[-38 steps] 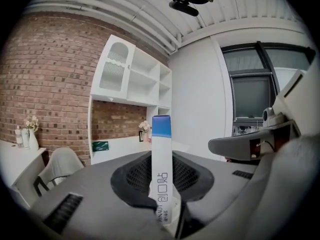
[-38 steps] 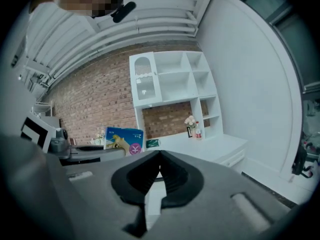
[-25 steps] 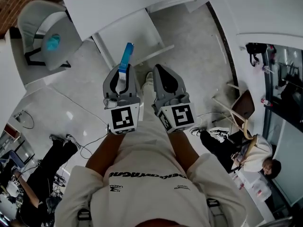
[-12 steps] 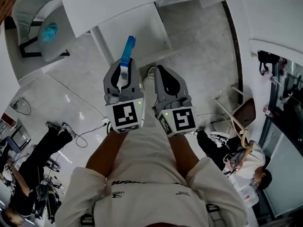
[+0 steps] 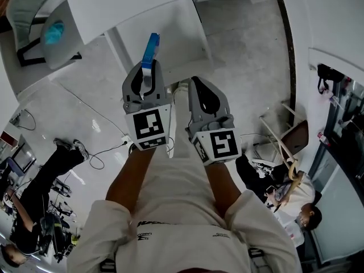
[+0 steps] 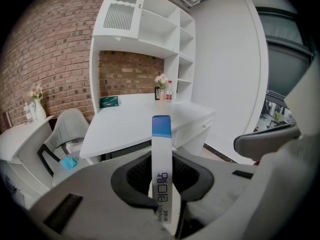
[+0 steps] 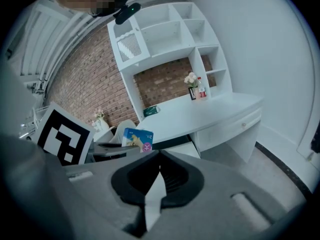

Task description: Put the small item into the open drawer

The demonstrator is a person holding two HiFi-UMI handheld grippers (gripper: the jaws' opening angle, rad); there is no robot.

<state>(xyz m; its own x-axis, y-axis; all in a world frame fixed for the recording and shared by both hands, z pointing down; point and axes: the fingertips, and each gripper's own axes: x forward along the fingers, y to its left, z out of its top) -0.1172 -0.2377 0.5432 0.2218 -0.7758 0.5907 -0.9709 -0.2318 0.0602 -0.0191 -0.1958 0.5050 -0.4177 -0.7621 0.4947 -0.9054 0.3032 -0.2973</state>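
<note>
A small flat box (image 5: 151, 51), white with a blue end, stands upright between the fingers of my left gripper (image 5: 145, 75), which is shut on it. The left gripper view shows the same box (image 6: 161, 169) rising from the jaws of that gripper (image 6: 162, 189), its blue end toward the white desk (image 6: 135, 121). My right gripper (image 5: 200, 92) hangs just right of the left one, shut with nothing in it. From the right gripper (image 7: 159, 156) view, a drawer front with a knob (image 7: 243, 124) shows under the desktop. Both grippers are held above the floor in front of the desk (image 5: 170, 4).
A grey chair (image 5: 40, 21) with a blue thing on its seat stands left of the desk. White shelves (image 6: 145, 29) rise above the desktop, with a green box (image 6: 109, 101), flowers and a bottle (image 6: 169, 91). People sit on the floor at left (image 5: 34, 192) and right (image 5: 284, 192).
Both grippers have moved slightly forward toward the desk, whose edge now fills more of the top of the head view. The box stays in the left gripper.
</note>
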